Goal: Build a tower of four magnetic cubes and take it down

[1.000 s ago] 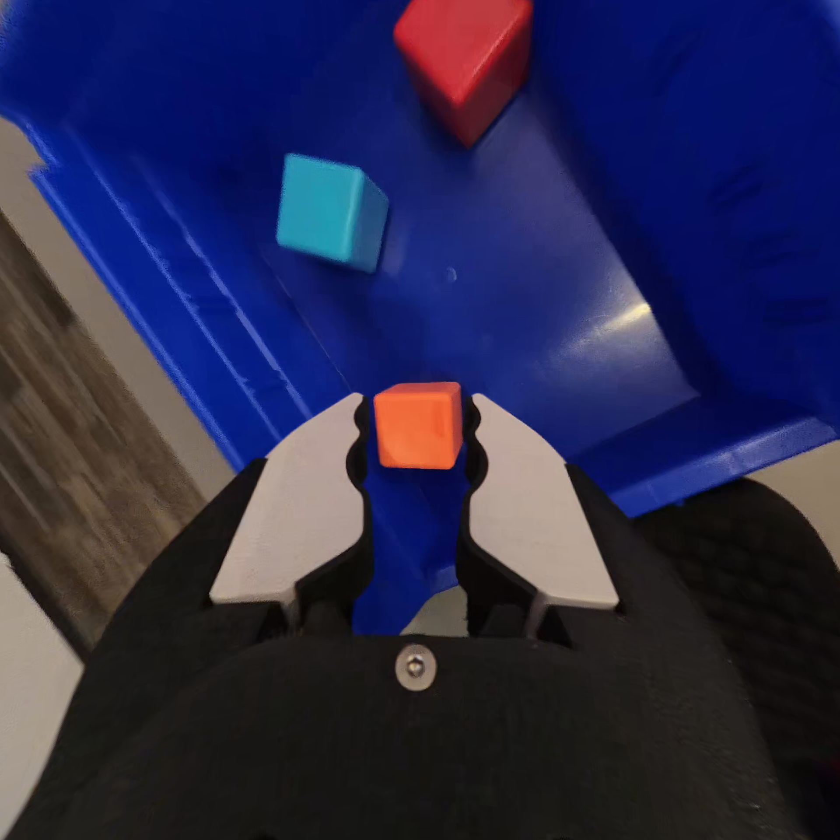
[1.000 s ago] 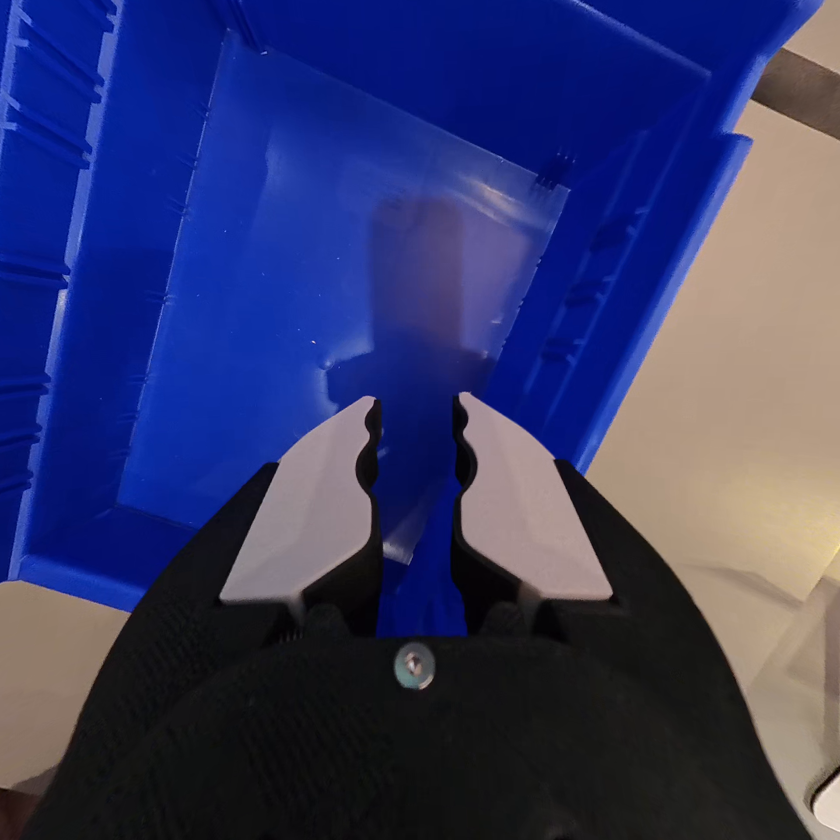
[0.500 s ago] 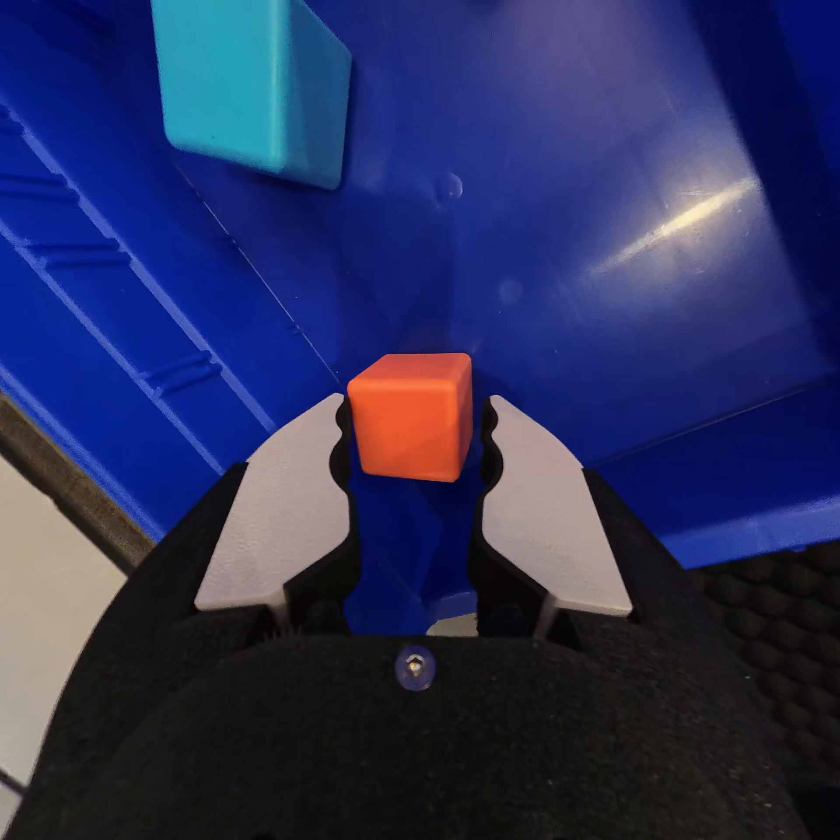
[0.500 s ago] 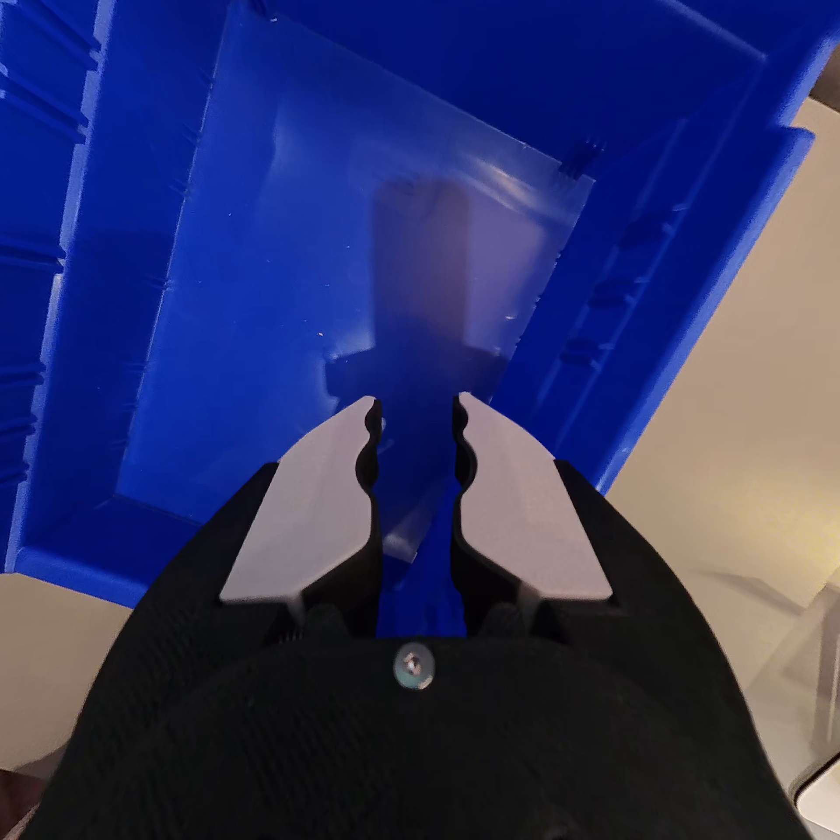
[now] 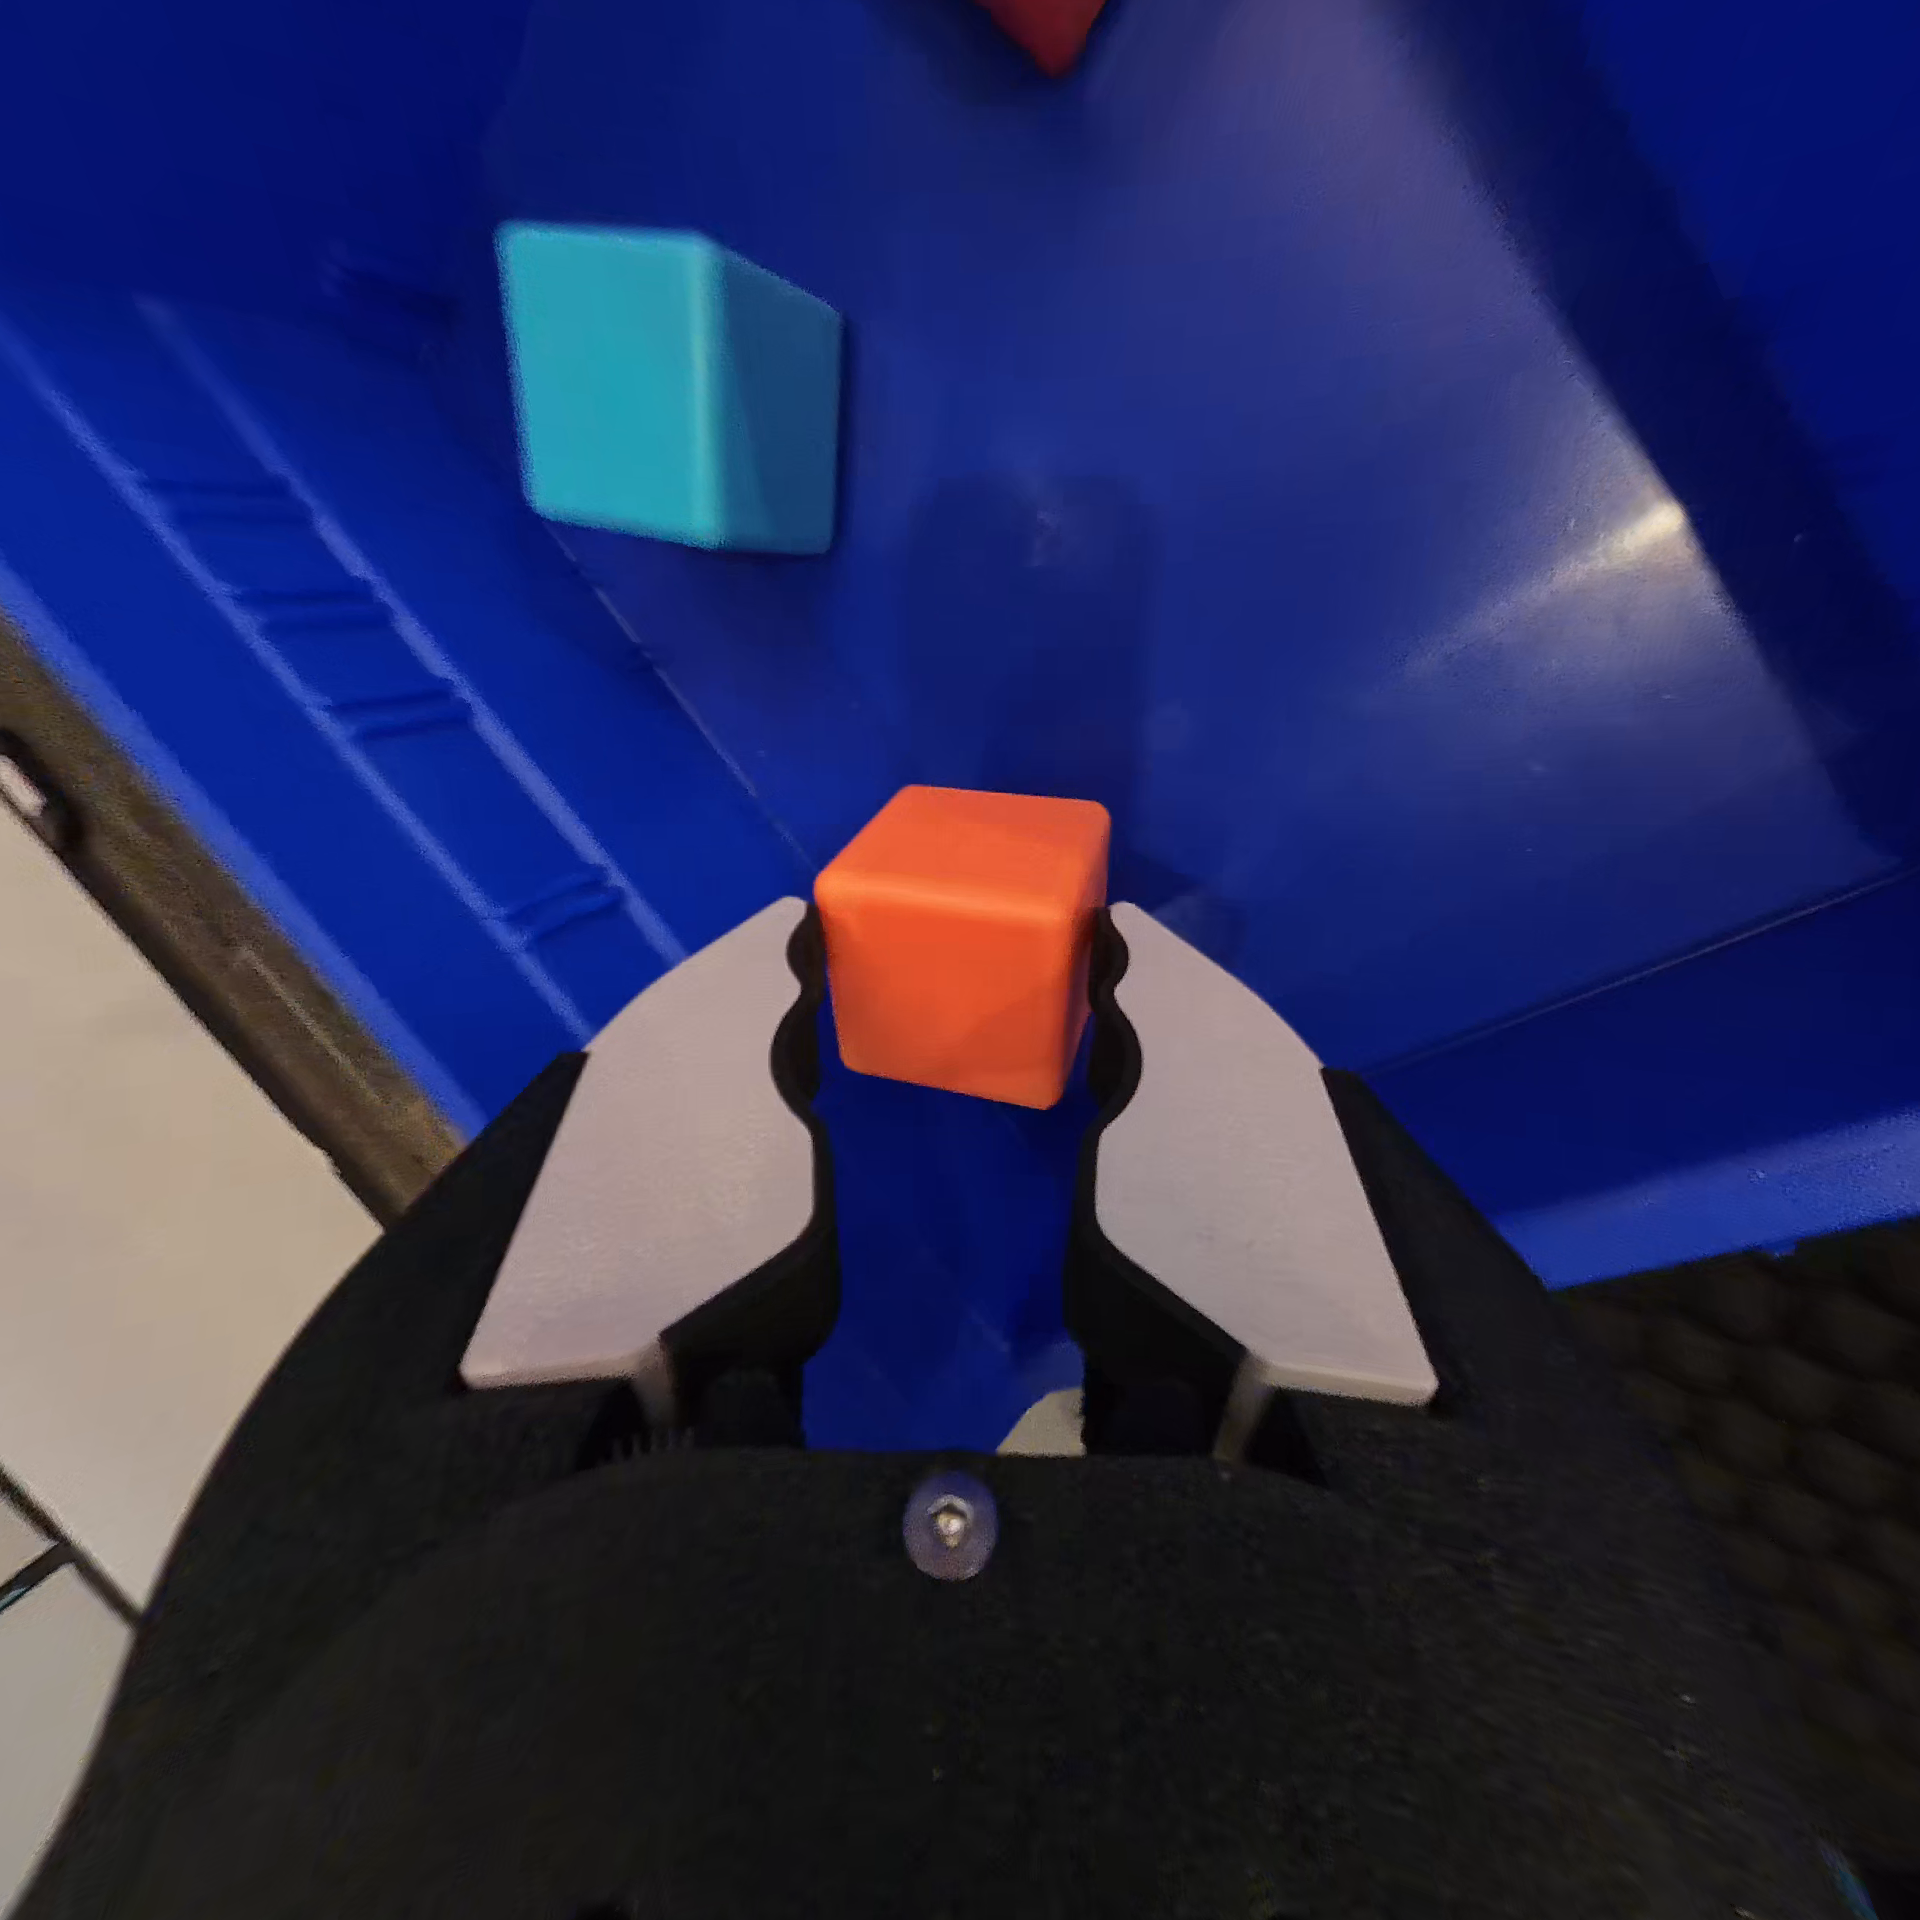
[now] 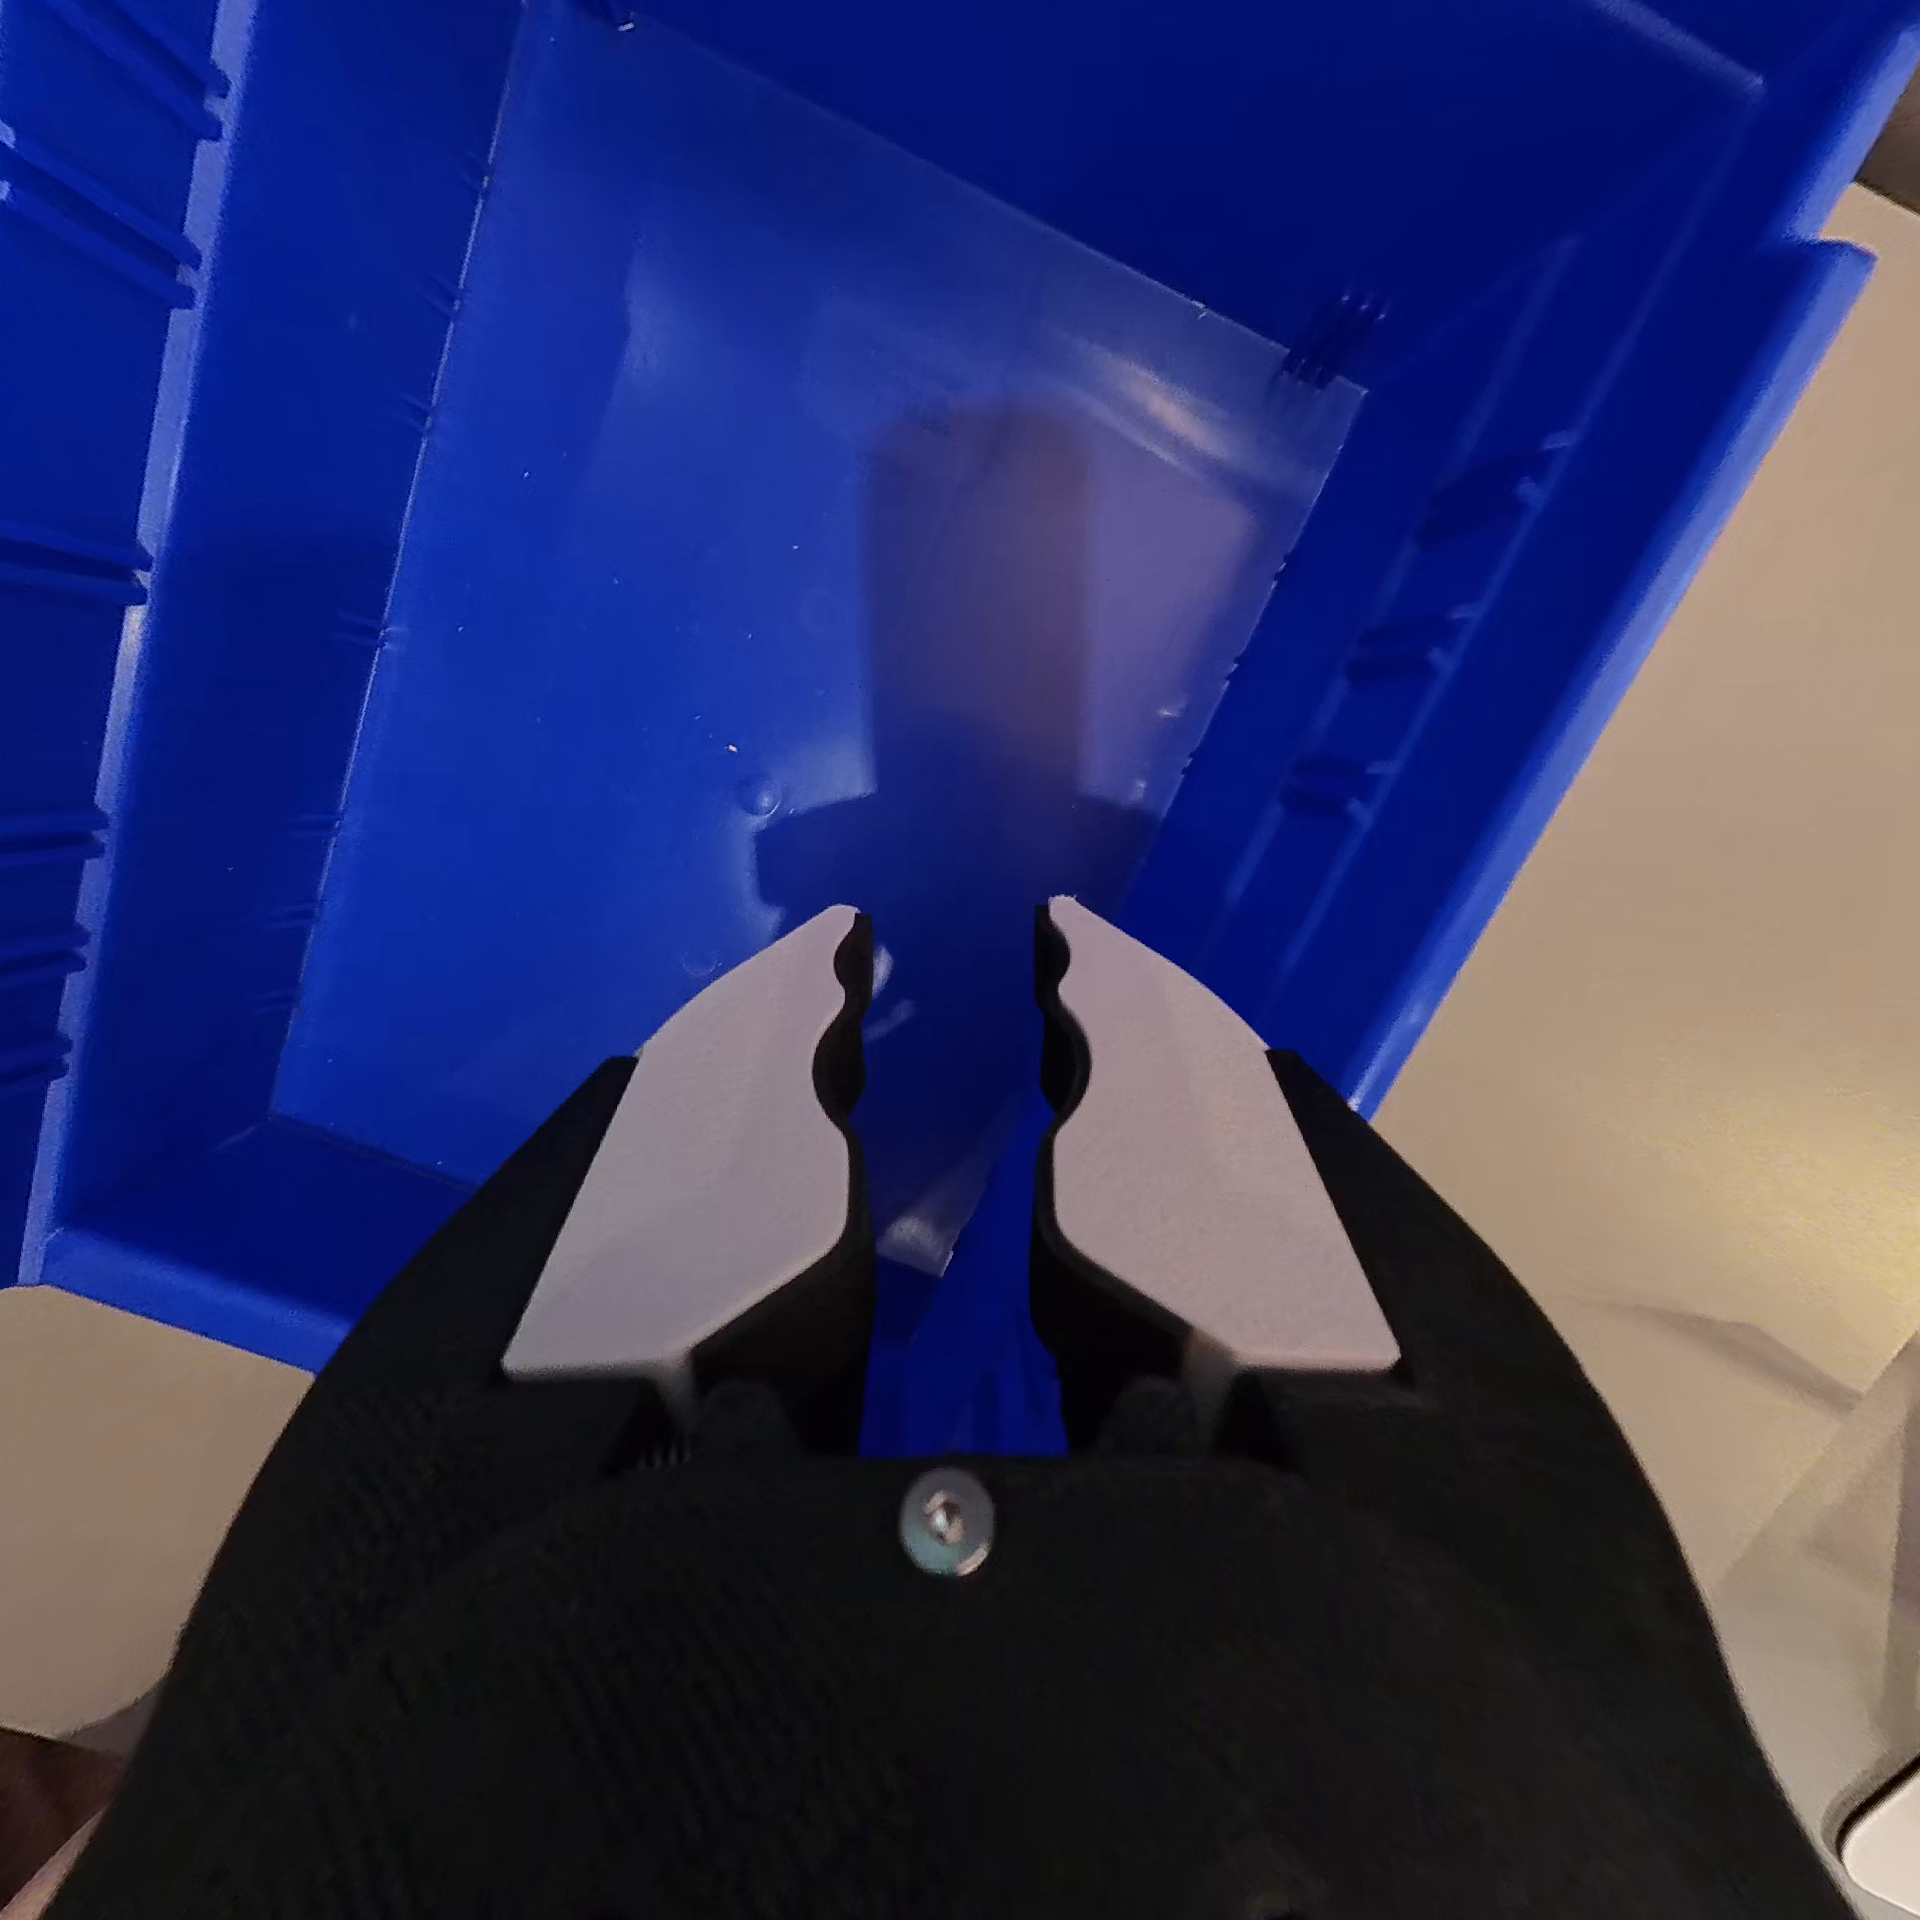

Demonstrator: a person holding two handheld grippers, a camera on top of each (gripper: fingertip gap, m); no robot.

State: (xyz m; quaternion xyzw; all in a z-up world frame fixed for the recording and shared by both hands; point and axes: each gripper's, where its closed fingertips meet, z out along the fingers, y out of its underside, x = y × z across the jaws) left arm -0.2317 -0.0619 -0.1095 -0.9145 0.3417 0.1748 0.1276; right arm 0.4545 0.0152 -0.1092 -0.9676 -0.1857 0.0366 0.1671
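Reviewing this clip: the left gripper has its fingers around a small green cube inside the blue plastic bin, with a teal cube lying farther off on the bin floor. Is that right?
Not quite. The small cube between the left gripper fingers is orange, not green, as the left wrist view shows. The rest holds: it is inside the blue plastic bin, and a teal cube lies farther off on the bin floor.

Both wrist views close, looking down into blue bin (image 5: 1351, 520), nothing shared
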